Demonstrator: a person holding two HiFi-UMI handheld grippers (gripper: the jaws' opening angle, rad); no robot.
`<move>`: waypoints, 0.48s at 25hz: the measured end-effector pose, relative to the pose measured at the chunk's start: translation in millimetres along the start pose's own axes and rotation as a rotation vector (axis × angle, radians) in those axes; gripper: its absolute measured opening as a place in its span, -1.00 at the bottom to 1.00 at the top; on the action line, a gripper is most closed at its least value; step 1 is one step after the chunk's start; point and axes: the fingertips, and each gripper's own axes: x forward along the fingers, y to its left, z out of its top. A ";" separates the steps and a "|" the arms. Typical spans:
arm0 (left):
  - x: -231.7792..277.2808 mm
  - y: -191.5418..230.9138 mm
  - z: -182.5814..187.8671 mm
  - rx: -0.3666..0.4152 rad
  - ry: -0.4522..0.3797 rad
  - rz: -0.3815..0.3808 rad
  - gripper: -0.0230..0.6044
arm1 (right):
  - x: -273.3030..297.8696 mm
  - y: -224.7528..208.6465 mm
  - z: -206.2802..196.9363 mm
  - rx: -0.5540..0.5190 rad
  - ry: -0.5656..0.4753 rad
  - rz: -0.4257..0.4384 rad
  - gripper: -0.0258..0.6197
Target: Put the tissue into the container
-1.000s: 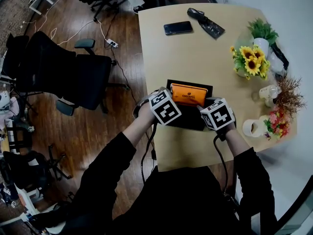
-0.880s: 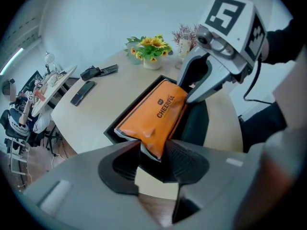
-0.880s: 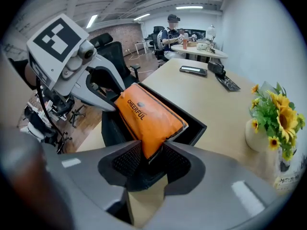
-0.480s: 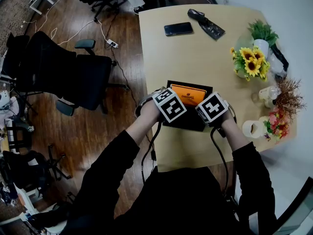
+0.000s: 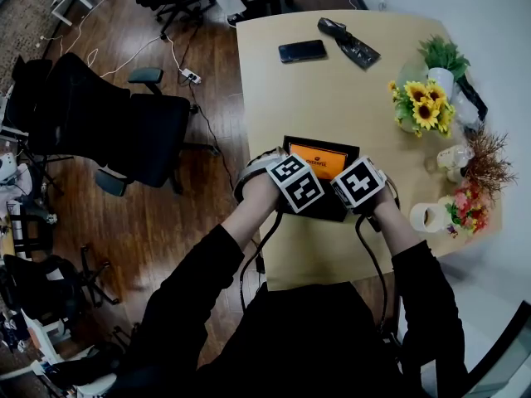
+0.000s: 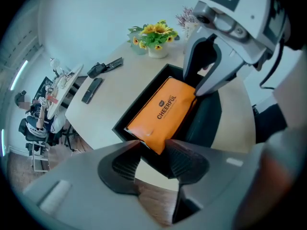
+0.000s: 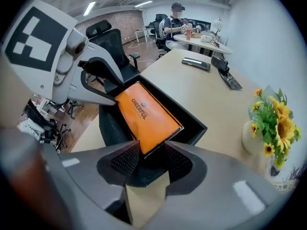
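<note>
An orange tissue pack (image 5: 320, 158) marked CHEERFUL lies tilted in an open black box (image 5: 287, 143) on the wooden table. In the head view both marker cubes hover over the box's near side, the left gripper (image 5: 296, 182) beside the right gripper (image 5: 357, 185). In the left gripper view the left gripper (image 6: 154, 150) is shut on the near corner of the tissue pack (image 6: 168, 107), above the box rim (image 6: 123, 121). In the right gripper view the right gripper (image 7: 152, 150) pinches the other near corner of the tissue pack (image 7: 146, 114), with the box wall (image 7: 197, 124) just beyond.
A phone (image 5: 301, 50) and a black flat object (image 5: 348, 40) lie at the table's far end. Sunflowers in a vase (image 5: 423, 110), a green plant (image 5: 444, 56), dried flowers (image 5: 489, 160) and a white roll (image 5: 427, 216) line the right edge. Black office chairs (image 5: 124, 127) stand left.
Both grippers have tipped and drawn a little closer together. The orange pack has sunk lower into the black box and shows less above its rim.
</note>
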 end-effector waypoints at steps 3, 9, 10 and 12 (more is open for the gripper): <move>-2.4 0.7 -1.1 0.010 -0.016 0.020 -0.45 | -6.3 -3.4 -11.1 -0.010 0.043 -0.042 -0.40; -10.7 -5.8 3.1 -0.025 -0.080 -0.015 -0.45 | -11.5 -0.2 3.4 -0.008 -0.087 -0.039 -0.40; -13.2 -6.6 5.6 -0.032 -0.100 -0.016 -0.45 | -16.0 -3.3 14.2 -0.018 -0.156 -0.054 -0.40; -20.2 -7.0 11.6 -0.050 -0.153 -0.011 -0.46 | -26.3 -6.7 29.2 -0.014 -0.273 -0.080 -0.40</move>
